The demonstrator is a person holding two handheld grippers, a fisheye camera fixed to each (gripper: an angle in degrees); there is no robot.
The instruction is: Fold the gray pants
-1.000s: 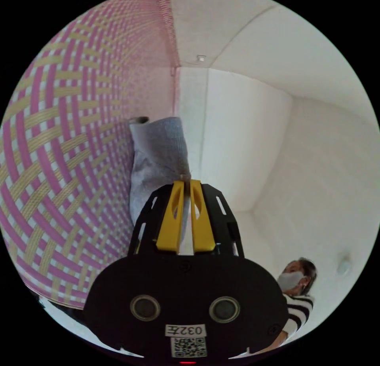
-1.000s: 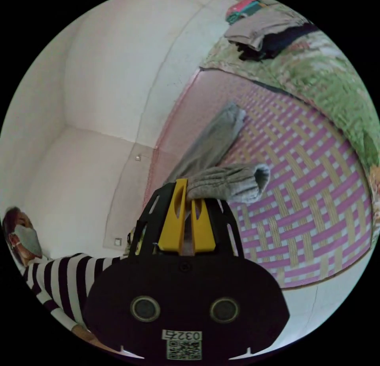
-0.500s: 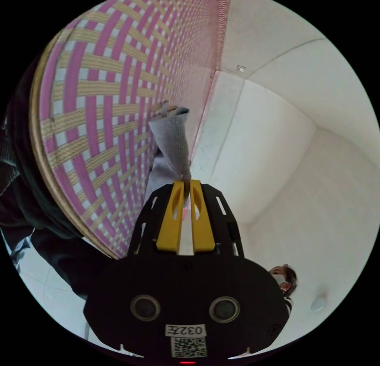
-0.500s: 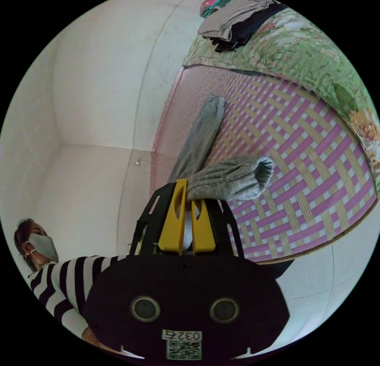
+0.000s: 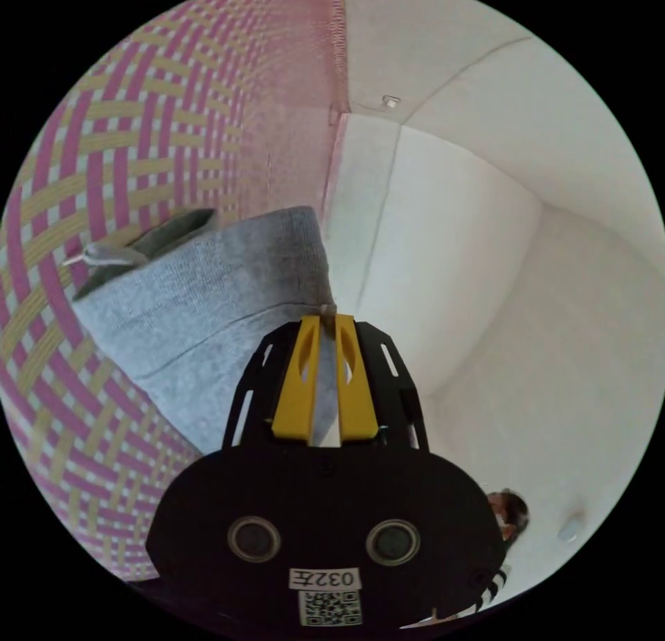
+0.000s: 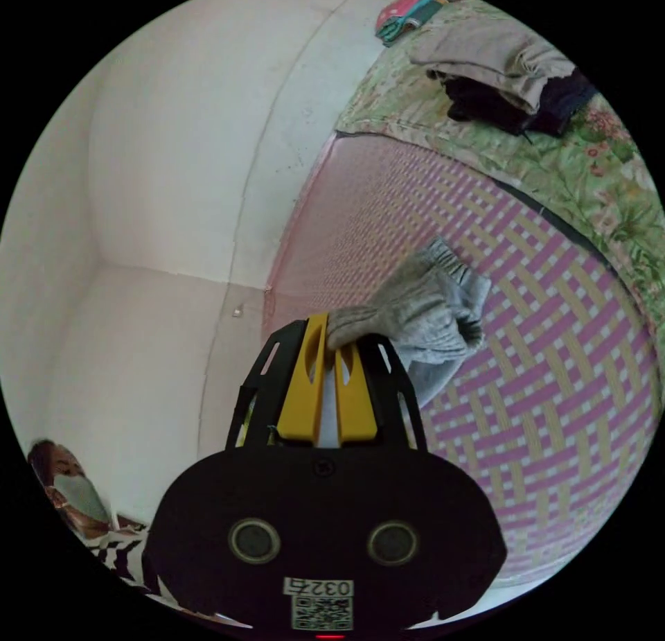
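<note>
- In the left gripper view, the left gripper (image 5: 325,317) has its two yellow jaws drawn nearly together, with a narrow edge of the gray pants (image 5: 208,322) pinched between the tips.
- From that grip the pants spread as a broad, soft panel of fine knit fabric, with a stitched seam line curving across it.
- At the far end of the panel the cloth opens into a dark, hollow mouth, and a pale, thin flap of fabric sticks out beside it.
- Behind the pants lies a mat (image 5: 118,149), flat and stiff-looking, woven in a basket pattern of pink, straw-yellow and white strips.
- In the right gripper view, the right gripper (image 6: 327,322) also has its yellow jaws close together, clamped on a bunched bit of the pants (image 6: 422,315).
- Here the fabric is gathered into a thick, wrinkled lump with a ribbed, elastic-looking cuff at its far end, and it sags onto the mat (image 6: 554,405).
- Beyond the mat a quilt (image 6: 589,177) with a green floral print and a puffy, stitched surface covers the rest of the bed.
- On the quilt sits a loose pile of clothes (image 6: 499,66): a beige, creased piece over dark ones, with a small pink and teal folded bundle (image 6: 409,14) farther off.
- Smooth white walls (image 6: 173,183) meet in a corner.
- A person in a black-and-white striped top (image 6: 118,554) shows at the edge of the right gripper view.
</note>
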